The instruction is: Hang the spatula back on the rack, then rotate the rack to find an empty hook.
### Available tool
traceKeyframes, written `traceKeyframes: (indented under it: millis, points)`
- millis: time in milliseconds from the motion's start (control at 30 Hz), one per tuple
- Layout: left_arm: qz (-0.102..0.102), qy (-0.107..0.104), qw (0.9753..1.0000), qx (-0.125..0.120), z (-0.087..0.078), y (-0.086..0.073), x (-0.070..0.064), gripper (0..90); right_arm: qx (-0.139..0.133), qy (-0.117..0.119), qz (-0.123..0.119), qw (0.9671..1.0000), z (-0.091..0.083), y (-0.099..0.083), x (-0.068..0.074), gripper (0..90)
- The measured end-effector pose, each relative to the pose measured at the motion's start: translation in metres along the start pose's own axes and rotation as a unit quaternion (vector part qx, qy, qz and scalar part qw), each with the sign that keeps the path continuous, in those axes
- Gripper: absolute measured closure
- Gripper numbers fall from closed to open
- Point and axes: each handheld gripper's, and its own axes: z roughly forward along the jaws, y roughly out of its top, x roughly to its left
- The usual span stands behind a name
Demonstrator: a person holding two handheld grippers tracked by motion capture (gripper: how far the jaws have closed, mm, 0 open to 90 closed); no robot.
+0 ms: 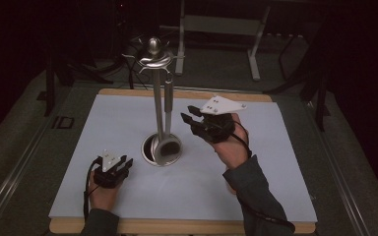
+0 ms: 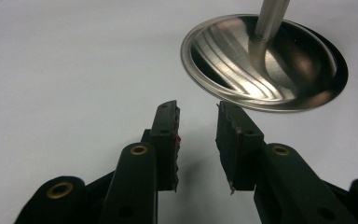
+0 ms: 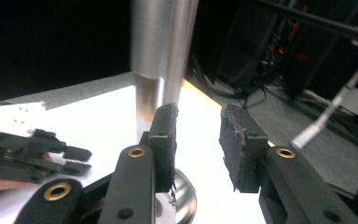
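Observation:
A metal utensil stand (image 1: 156, 88) rises from a round dished base (image 1: 147, 151) in the middle of the white board. One utensil (image 1: 168, 110) hangs from its top hooks (image 1: 153, 58), its head down by the base. My right gripper (image 1: 186, 112) is raised just right of the hanging utensil, open, with nothing between its jaws; in the right gripper view (image 3: 198, 126) the shiny shaft (image 3: 161, 46) stands right behind the left jaw. My left gripper (image 1: 127, 162) rests low on the board left of the base, open and empty (image 2: 198, 126), pointing at the base (image 2: 261, 65).
The white board (image 1: 236, 172) lies on a wooden table top whose edge (image 1: 177, 227) shows at the front. Beyond the table are dark floor, cables and a grey metal frame (image 1: 221, 24). The left gripper (image 3: 28, 149) appears far off in the right gripper view.

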Motion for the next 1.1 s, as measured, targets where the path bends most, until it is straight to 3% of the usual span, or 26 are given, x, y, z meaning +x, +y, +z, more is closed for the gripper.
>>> traceKeyframes:
  millis: [267,433,667,867,933,1000,1100]
  points:
    - [-0.002,-0.003,1.0,0.001,0.0,0.0,0.001,69.1,0.056,-0.017,0.015,0.9982,0.0,-0.015,-0.011,68.4]
    - [-0.002,-0.01,0.9999,0.003,0.0,0.0,0.002,69.7,0.102,-0.022,0.007,0.9945,0.001,-0.035,-0.016,67.6]
    - [-0.012,-0.017,0.9998,-0.008,-0.002,-0.001,0.004,73.4,0.132,-0.031,0.016,0.9906,-0.005,-0.059,-0.024,64.7]
    - [-0.026,-0.03,0.9985,-0.037,-0.01,0.002,0.002,79.2,0.176,-0.045,0.026,0.983,-0.018,-0.092,-0.036,62.1]
    - [-0.028,-0.041,0.997,-0.06,-0.018,0.007,0.0,83.4,0.186,-0.05,0.034,0.9807,-0.023,-0.101,-0.041,61.4]
    - [-0.028,-0.046,0.9963,-0.066,-0.021,0.009,-0.001,88.3,0.198,-0.063,0.035,0.9775,-0.026,-0.112,-0.047,60.8]
    - [-0.03,-0.06,0.9933,-0.095,-0.032,0.019,-0.003,89.9,0.213,-0.075,0.052,0.9727,-0.032,-0.129,-0.058,59.9]
